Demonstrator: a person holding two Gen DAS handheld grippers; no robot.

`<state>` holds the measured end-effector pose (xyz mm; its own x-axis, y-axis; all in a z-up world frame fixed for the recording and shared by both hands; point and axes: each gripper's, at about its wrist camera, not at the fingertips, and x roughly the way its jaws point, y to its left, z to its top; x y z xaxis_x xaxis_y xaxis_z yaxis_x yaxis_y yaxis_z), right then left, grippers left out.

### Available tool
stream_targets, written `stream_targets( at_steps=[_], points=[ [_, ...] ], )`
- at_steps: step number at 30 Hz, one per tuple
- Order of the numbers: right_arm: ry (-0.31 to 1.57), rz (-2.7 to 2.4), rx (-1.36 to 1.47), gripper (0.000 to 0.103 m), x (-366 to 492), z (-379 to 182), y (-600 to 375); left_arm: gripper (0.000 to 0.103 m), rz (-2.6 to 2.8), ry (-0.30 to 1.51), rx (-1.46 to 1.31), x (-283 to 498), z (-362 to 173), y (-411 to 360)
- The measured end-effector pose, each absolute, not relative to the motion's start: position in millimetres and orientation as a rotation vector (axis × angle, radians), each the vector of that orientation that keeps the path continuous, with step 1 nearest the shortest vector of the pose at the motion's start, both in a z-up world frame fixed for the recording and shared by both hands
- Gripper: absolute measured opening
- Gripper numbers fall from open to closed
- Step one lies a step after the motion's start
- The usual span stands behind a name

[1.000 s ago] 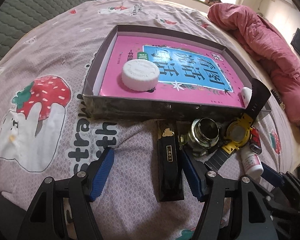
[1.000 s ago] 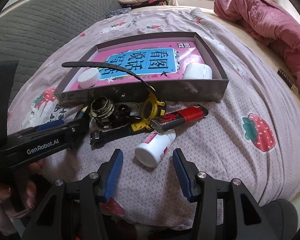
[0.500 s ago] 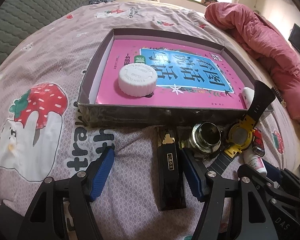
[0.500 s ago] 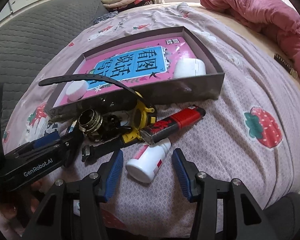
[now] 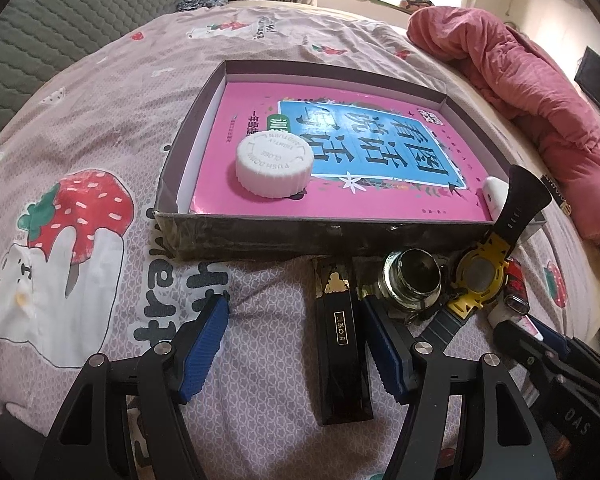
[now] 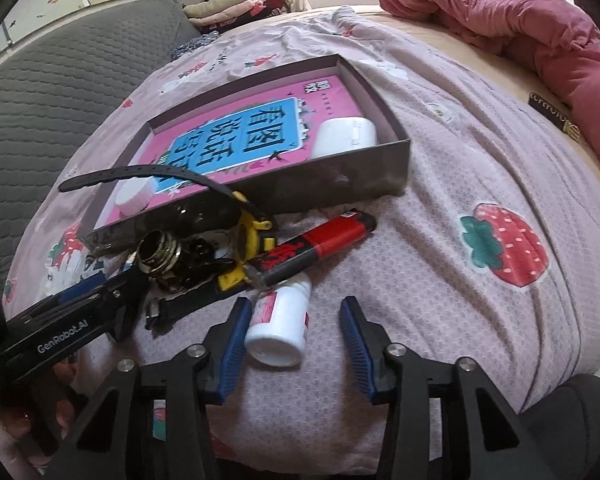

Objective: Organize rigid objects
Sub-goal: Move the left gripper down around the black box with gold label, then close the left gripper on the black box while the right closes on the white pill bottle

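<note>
My left gripper (image 5: 292, 340) hovers open over the bedsheet. A slim black box (image 5: 342, 344) lies between its fingers, close to the right pad and not pinched. My right gripper (image 6: 296, 344) has its jaws closing around a small white bottle (image 6: 280, 324) that lies on its side. The left pad is almost on the bottle and the right pad stands apart from it. A dark tray (image 5: 260, 236) holds a pink book (image 5: 340, 196), a white cap (image 5: 274, 168) and a white case (image 6: 346, 136).
In front of the tray lie a yellow watch with a black strap (image 6: 248, 236), a round metal jar (image 5: 414, 276) and a red-and-black lighter (image 6: 320, 244). A pink quilt (image 6: 520, 28) is heaped at the far right. A grey headboard (image 6: 60, 80) runs along the left.
The right gripper has come in over the white bottle and its jaws have narrowed around it. The left gripper has stayed open above the black box.
</note>
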<state>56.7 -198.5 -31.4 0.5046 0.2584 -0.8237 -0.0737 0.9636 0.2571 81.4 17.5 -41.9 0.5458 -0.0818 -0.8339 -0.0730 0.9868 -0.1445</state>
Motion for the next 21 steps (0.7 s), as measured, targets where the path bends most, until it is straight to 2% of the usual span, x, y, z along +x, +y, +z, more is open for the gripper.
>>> stream_targets(
  at_steps=[6, 13, 21],
  points=[
    [1.017, 0.209, 0.174, 0.04, 60, -33, -198, 0.07, -0.018, 0.989, -0.191, 82, -41, 20],
    [1.018, 0.246, 0.122, 0.028, 61, -37, -189, 0.069, -0.034, 0.982, -0.195, 84, -41, 22],
    [1.02, 0.268, 0.105, 0.027, 60, -38, -188, 0.068, -0.034, 0.975, -0.152, 86, -42, 17]
  ],
)
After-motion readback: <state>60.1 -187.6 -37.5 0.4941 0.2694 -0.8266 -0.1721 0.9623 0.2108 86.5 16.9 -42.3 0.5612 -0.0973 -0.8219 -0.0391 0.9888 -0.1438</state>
